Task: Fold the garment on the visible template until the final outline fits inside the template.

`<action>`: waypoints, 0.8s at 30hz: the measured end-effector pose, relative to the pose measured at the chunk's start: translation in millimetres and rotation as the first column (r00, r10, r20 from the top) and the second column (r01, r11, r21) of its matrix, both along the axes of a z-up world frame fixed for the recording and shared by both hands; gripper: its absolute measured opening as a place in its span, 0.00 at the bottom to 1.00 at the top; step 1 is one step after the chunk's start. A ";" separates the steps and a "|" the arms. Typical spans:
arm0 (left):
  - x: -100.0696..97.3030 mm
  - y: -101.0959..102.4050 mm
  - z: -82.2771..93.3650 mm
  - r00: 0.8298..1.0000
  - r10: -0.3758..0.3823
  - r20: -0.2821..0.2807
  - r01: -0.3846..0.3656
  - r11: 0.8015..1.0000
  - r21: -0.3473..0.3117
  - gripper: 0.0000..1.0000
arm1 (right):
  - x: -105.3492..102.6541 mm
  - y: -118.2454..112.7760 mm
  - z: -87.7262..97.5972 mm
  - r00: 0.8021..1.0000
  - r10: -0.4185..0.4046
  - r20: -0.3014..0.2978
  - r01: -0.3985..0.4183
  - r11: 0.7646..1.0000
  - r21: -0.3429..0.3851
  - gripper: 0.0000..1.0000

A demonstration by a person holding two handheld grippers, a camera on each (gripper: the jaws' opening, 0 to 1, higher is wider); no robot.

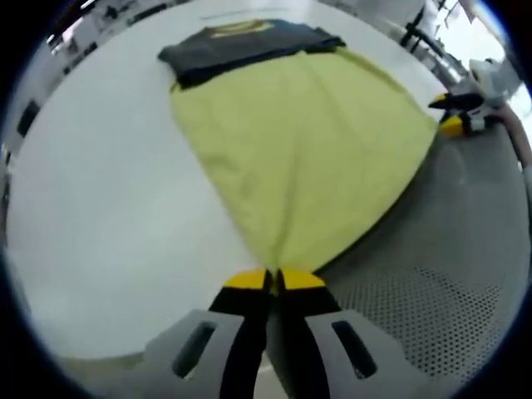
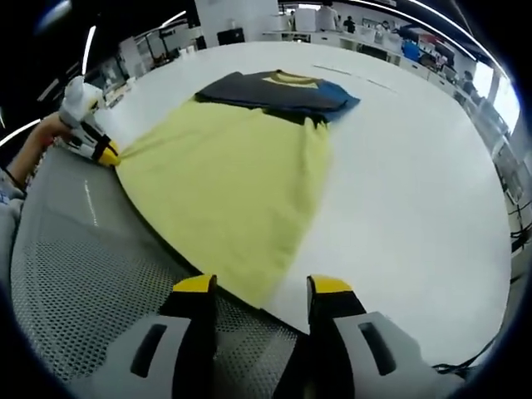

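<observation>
Garment (image 1: pixel 307 158): a soft, matte yellow-green cloth with a darker navy part (image 1: pixel 241 46) at its far end, spread flat on the white worktop (image 1: pixel 100 208), its near hem lying along the worktop's near edge where a grey perforated mat (image 1: pixel 449 274) begins. No template outline is discernible in either view. The left gripper (image 1: pixel 274 280), jaws closed, pinches the near hem corner of the cloth. In the right gripper view the right gripper (image 2: pixel 262 287) stands with jaws wide apart, straddling the other near corner without holding it; the left gripper appears there at the far left edge (image 2: pixel 104 151).

Step in hand, as judged: seizing both hem corners before the first fold. The next move probably calls for closing the right jaws on that corner, then carrying both corners evenly toward the navy end so the limp fabric doubles without wrinkling.
</observation>
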State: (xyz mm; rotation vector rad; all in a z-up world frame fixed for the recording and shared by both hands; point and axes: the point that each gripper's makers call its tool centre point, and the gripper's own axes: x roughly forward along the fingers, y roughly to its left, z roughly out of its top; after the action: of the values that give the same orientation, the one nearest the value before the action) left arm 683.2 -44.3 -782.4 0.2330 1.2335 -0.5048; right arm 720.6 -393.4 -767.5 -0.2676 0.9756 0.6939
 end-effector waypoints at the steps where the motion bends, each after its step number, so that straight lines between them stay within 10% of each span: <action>1: 0.0 0.2 0.0 1.000 0.001 -0.001 -0.001 1.000 0.000 0.01 | -0.1 0.3 -1.3 1.000 -0.002 -0.004 0.002 1.000 0.001 0.38; 24: -0.5 0.7 0.4 1.000 0.013 -0.001 -0.013 1.000 -0.005 0.01 | -1.7 -1.0 -14.1 0.999 -0.004 -0.052 0.003 1.000 -0.025 0.18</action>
State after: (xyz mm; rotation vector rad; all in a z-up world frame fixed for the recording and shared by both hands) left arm 682.7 -43.6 -782.0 0.2207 1.2339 -0.4972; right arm 718.9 -394.4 -781.7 -0.2708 1.0352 0.6883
